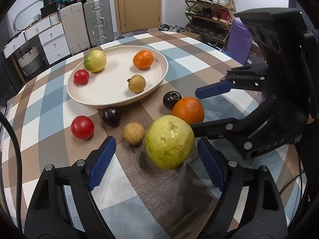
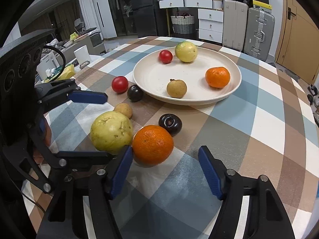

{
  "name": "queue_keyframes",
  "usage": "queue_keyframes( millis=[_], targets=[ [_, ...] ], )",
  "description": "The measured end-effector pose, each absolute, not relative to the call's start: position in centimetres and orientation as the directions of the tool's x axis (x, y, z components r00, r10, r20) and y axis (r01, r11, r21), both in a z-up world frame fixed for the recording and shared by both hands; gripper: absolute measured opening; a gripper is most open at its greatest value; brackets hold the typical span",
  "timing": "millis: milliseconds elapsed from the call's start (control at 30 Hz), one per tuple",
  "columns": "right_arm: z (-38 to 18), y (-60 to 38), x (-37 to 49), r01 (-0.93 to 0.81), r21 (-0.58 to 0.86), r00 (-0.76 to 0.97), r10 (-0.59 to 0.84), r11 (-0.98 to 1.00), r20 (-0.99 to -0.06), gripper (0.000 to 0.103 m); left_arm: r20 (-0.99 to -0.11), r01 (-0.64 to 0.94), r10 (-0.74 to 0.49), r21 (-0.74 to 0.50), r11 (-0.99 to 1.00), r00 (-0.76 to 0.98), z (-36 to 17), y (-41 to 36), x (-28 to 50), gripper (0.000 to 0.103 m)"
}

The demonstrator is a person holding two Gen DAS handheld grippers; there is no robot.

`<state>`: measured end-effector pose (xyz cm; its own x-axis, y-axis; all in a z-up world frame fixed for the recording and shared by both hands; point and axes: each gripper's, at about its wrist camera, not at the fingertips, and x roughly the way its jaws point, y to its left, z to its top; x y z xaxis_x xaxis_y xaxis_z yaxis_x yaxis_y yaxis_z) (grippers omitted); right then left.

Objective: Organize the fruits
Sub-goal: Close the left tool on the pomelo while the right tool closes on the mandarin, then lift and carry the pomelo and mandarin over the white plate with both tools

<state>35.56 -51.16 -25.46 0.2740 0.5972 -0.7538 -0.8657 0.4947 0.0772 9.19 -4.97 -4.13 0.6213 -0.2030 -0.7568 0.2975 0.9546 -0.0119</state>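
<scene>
A cream plate (image 1: 95,97) (image 2: 199,99) holds a yellow-green guava (image 1: 95,60), a tomato (image 1: 81,76), a tangerine (image 1: 143,59) and a brown longan (image 1: 137,83). On the cloth lie a big guava (image 1: 169,141) (image 2: 111,132), an orange (image 1: 188,110) (image 2: 152,144), two dark plums (image 1: 171,99) (image 1: 111,116), a longan (image 1: 134,133) and a tomato (image 1: 82,127). My left gripper (image 1: 157,163) is open, with the big guava just ahead between its fingers. My right gripper (image 2: 166,171) is open, with the orange at its left finger.
The round table has a checked cloth (image 1: 199,59). Suitcases (image 1: 97,20), white drawers (image 1: 53,39), a door and a shoe rack (image 1: 209,10) stand beyond it. In each view the other gripper reaches in from the side, close to the big guava.
</scene>
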Motion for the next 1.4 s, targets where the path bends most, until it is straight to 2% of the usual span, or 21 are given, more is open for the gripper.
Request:
queue_keyframes(
  millis=[300, 400, 700, 933, 1400],
  targets=[
    [-25.5, -50.9, 35.1, -0.884, 0.096, 0.243, 0.625, 0.458, -0.742, 0.048, -0.751, 0.331, -0.245, -0.037, 0.943, 0.613, -4.2, -5.2, 9.0, 0.046],
    [-25.4, -50.8, 34.8, -0.889, 0.088, 0.243, 0.626, 0.45, -0.74, 0.043, -0.748, 0.336, -0.248, -0.036, 0.941, 0.615, -4.2, -5.2, 9.0, 0.046],
    [-25.4, -50.9, 34.7, -0.892, 0.082, 0.248, 0.634, 0.444, -0.733, 0.041, -0.731, 0.347, -0.275, -0.056, 0.936, 0.625, -3.9, -5.0, 8.8, 0.046],
    [-24.3, -52.0, 35.3, -0.882, 0.12, 0.256, 0.678, 0.456, -0.689, 0.041, -0.697, 0.323, -0.294, -0.094, 0.942, 0.654, -2.9, -4.0, 8.7, 0.046],
    [-22.9, -53.2, 36.5, -0.846, 0.188, 0.292, 0.728, 0.499, -0.621, 0.041, -0.616, 0.188, -0.24, -0.149, 0.971, 0.751, -1.3, -0.6, 8.9, 0.046]
  ],
)
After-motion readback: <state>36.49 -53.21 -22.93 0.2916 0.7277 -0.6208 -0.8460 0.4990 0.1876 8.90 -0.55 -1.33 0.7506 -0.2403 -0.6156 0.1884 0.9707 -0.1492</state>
